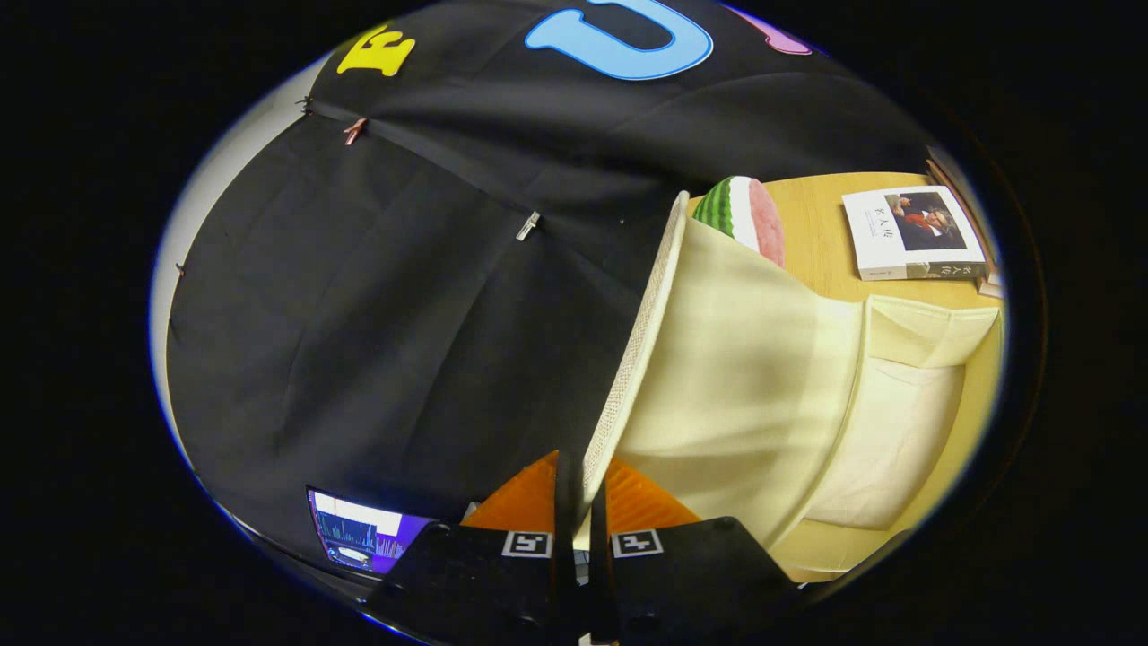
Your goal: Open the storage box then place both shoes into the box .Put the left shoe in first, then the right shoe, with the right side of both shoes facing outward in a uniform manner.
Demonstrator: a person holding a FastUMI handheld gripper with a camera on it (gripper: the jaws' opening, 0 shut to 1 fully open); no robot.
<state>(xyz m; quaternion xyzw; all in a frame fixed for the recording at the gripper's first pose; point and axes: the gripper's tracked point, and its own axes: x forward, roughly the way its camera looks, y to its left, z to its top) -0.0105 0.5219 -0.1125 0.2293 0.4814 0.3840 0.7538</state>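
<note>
Gripper (583,502) clenched on 1 box lid (632,359) edge; 1 book (915,233), 1 watermelon toy (744,215) beyond.

The storage box (762,377) is seen to be of cream cloth, matt and smooth, its lid (641,332) edged with a coarse woven mesh. The lid edge is pinched between the fingers of the gripper (581,502). The table (821,233) is finished in pale, smooth wood. A book (910,233) with a slightly glossy paper cover is noted. The watermelon slice toy (744,215) appears soft and matt.
</note>
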